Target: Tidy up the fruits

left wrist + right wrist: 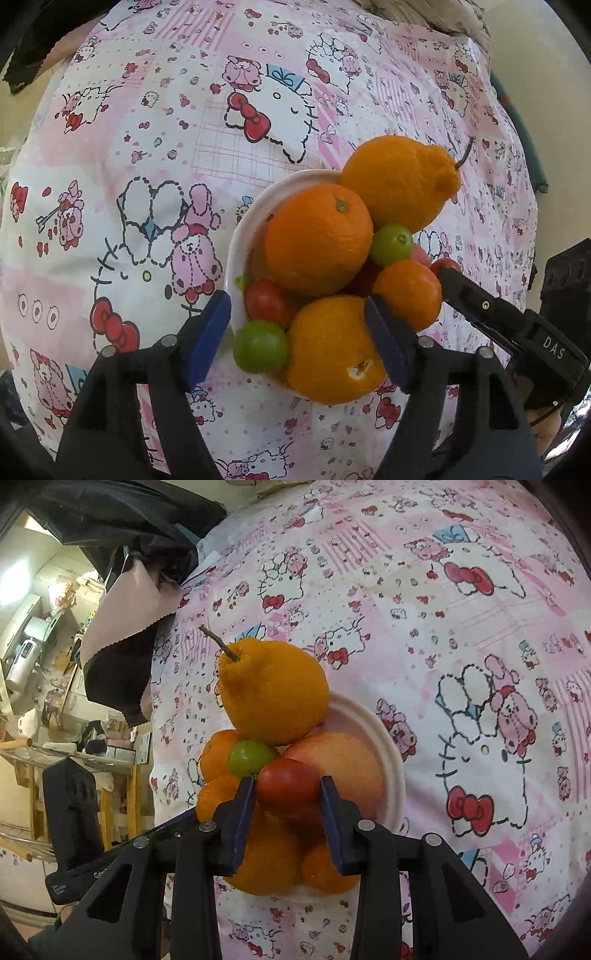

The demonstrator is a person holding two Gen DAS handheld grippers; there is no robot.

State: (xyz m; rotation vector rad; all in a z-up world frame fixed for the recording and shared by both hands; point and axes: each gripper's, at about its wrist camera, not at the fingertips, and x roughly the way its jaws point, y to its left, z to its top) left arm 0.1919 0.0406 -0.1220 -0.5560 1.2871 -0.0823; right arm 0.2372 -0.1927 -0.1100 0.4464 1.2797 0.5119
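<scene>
A white plate [255,206] on the patterned tablecloth holds a pile of fruit. A big stemmed orange citrus [399,181] sits at the back, with a round orange [317,240], a small tangerine [410,291] and another orange [332,350] in front of it. My left gripper [299,336] is open over the plate's near edge. A green fruit [260,347] and the front orange lie between its blue pads, and neither is gripped. In the right wrist view my right gripper [288,801] is shut on a red tomato [288,788] on top of the pile, beside a green fruit [249,757].
The pink-and-white cartoon tablecloth [147,147] spreads all round the plate [391,760]. A black and pink cloth [122,627] hangs at the table's left edge. Cluttered shelves [37,664] lie beyond that edge. A second red tomato [267,301] rests low in the plate.
</scene>
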